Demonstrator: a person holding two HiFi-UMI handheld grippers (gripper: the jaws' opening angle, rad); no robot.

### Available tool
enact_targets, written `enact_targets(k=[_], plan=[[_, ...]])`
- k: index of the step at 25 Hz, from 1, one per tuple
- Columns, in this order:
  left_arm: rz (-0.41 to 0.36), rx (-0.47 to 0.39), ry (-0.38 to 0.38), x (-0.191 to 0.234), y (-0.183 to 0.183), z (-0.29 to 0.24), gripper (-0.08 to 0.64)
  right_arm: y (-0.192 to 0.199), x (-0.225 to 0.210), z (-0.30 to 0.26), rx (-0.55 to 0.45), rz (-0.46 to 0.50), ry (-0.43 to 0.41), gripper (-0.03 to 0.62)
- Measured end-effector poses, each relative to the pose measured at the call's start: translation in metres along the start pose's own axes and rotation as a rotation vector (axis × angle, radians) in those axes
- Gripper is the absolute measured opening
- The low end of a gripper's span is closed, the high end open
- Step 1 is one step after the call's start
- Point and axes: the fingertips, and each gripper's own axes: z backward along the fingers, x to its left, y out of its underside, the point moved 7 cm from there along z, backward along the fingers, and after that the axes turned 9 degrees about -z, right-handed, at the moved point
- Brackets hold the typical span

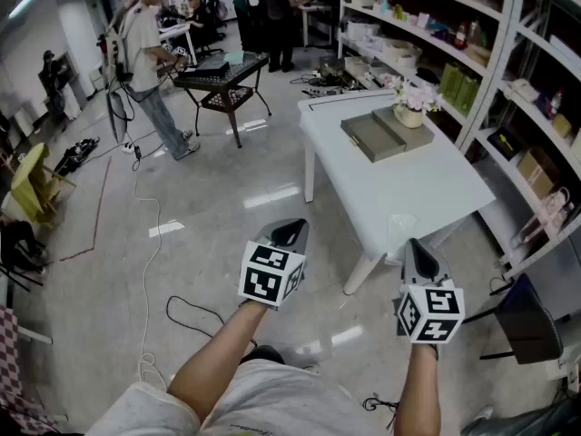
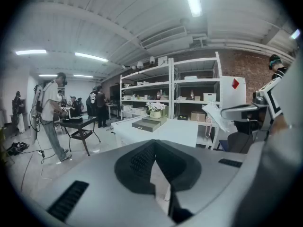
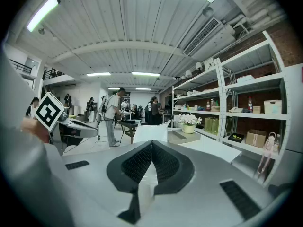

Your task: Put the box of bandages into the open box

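Both grippers are held over the floor, short of the desk's [image 1: 427, 189] near edge, likely readied for the approach. The left gripper's [image 1: 289, 234] fingers are clenched on nothing, and the right gripper's [image 1: 419, 254] likewise. Two flat grey boxes [image 1: 372, 139] are laid side by side at the desk's far end, beside a flower pot [image 1: 410, 114], long axes along the desk's long edges. Which is the bandage box cannot be told.

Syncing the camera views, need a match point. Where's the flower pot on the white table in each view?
Head view: flower pot upper right of centre, at the far side of the table.
Left gripper view: flower pot near centre, just above the jaws.
Right gripper view: flower pot right of centre, above the jaws.
Shared landmark: the flat grey box lying right beside it.
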Motion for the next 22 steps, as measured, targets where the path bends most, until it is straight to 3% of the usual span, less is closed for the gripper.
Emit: enact_targets(k=[11,22], plan=[[-0.023,0.009,0.005,0.002,-0.001,-0.024,0.005,0.004,-0.012,-0.019,0.007,-0.014,0.003,0.005],[-0.035,0.002,0.055,0.057,-0.019,-0.09,0.005,-0.016,-0.017,-0.09,0.015,-0.022,0.051,0.005]])
